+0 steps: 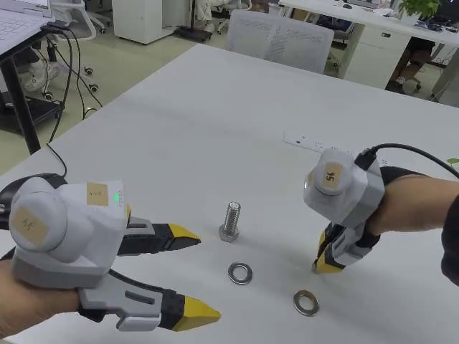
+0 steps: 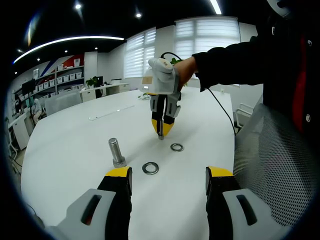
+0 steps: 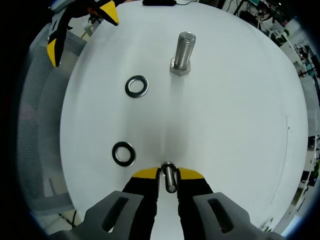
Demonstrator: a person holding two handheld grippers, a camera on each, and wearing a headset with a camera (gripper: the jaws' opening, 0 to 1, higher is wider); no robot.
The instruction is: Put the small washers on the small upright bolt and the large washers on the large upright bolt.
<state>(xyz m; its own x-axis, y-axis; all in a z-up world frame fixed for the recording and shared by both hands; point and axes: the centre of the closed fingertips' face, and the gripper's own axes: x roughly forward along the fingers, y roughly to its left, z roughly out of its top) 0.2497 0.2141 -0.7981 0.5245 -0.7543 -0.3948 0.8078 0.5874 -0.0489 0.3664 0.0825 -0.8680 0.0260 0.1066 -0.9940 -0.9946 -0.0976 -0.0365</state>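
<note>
On a white table, a large bolt stands upright on its hexagonal head near the middle, threads pointing up. Just in front of it, towards the person, a washer lies flat. A second washer lies flat a little further to the right and closer to the person. The two rings are apart from each other and from the large bolt, and I cannot tell which one is bigger.

To the right, the right tool points straight down at the table, near the second washer. In the right gripper view its yellow-tipped jaws are clamped on a small bolt, held upright between them just at the table surface. I cannot tell whether the small bolt touches the table.

At lower left, the left tool is held low above the table, its jaws wide apart with nothing between them. It is aimed towards the large bolt and the washer.
</note>
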